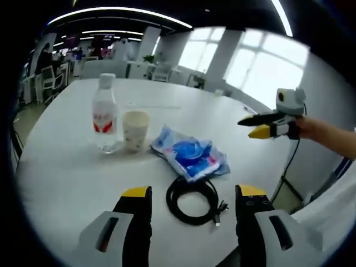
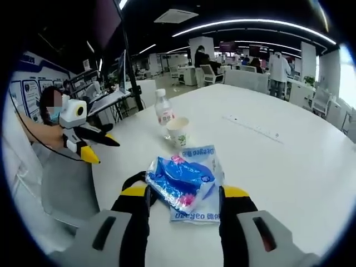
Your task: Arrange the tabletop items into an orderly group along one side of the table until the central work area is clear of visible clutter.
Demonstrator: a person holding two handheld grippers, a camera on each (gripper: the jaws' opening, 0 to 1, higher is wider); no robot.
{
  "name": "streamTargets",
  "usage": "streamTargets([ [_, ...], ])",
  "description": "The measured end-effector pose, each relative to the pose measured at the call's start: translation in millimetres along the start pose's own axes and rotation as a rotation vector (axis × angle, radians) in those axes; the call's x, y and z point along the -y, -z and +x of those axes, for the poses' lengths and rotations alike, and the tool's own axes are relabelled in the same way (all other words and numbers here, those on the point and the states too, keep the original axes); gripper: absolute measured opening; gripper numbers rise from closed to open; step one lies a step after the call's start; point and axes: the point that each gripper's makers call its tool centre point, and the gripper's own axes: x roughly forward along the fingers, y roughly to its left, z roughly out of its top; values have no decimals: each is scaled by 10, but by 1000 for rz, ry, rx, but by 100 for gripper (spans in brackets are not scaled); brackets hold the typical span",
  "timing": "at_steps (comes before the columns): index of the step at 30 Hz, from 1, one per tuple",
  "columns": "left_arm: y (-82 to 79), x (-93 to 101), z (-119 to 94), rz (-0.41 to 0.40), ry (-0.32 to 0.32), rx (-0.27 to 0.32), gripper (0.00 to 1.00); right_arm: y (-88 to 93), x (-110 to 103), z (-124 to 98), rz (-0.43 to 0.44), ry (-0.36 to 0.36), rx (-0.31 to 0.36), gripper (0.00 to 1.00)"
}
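On the white table [image 1: 67,167] a clear water bottle [image 1: 104,114] with a red label stands upright beside a paper cup [image 1: 135,129]. Right of them lies a blue plastic packet [image 1: 192,156], and in front of it a coiled black cable [image 1: 192,201]. My left gripper [image 1: 193,192] is open, its jaws either side of the cable coil and above it. My right gripper [image 1: 246,128], held by a hand, hovers by the table's right edge. In the right gripper view, the right gripper [image 2: 183,192] is open with the packet [image 2: 186,178] ahead of its jaws; cup [image 2: 178,132], bottle [image 2: 163,111] and left gripper [image 2: 108,151] lie beyond.
The table's near edge [image 1: 261,183] runs close behind the cable. A long inset strip [image 2: 250,128] crosses the far tabletop. Chairs and desks [image 1: 47,80] and standing people [image 2: 278,69] fill the office behind. Bright windows [image 1: 261,67] line one wall.
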Motion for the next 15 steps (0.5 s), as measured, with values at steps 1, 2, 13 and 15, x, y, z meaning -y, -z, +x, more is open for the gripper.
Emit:
streamTargets([
  [1, -2, -3, 22, 0, 1, -3, 57, 22, 0, 19, 7, 2, 0, 47],
  [2, -5, -1, 33, 2, 2, -5, 57, 40, 10, 33, 12, 6, 0, 46],
  [13, -6, -34, 267, -4, -12, -37, 56, 272, 63, 197, 105, 75, 4, 42],
  [15, -11, -29, 323, -14, -19, -42, 56, 340, 105, 230, 122, 86, -3, 41],
])
